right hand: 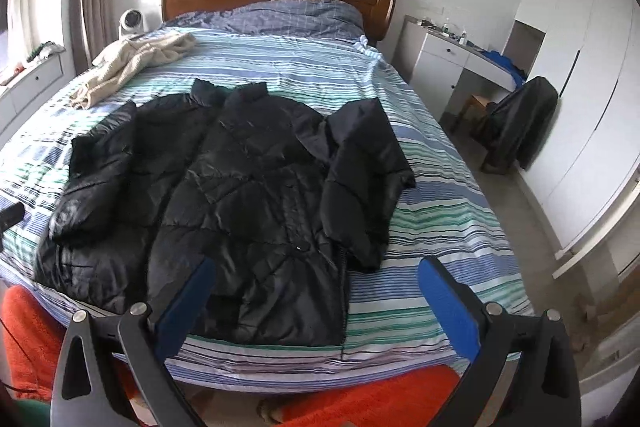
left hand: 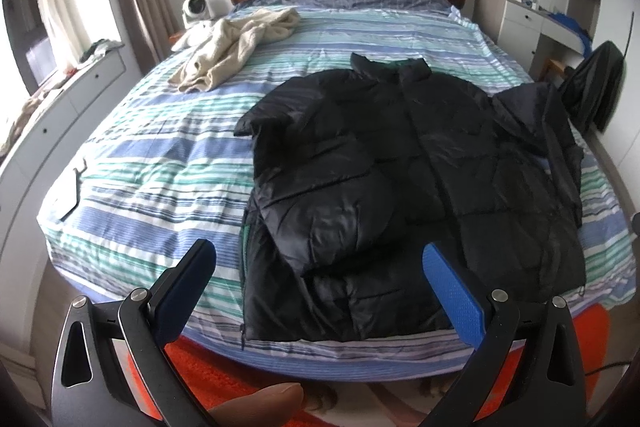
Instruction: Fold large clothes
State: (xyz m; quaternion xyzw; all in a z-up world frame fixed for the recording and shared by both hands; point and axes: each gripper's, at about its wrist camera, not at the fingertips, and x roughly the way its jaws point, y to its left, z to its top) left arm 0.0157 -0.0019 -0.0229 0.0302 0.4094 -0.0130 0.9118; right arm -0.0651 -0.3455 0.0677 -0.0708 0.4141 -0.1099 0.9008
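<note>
Left wrist view: the left gripper (left hand: 318,259) is hovering with jaws apart at lower centre, gripping nothing. The black jacket (left hand: 420,179) is lying flat at frame centre on the striped bed (left hand: 152,163); its slick padding is likely slipping from a shallow pinch.

Right wrist view: the right gripper (right hand: 316,279) is waiting spread wide, empty. The jacket's right sleeve (right hand: 360,179) is lying folded inward, hiding its cuff.

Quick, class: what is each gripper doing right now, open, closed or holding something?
Left gripper: open, holding nothing, above the black jacket.
Right gripper: open, holding nothing.
</note>
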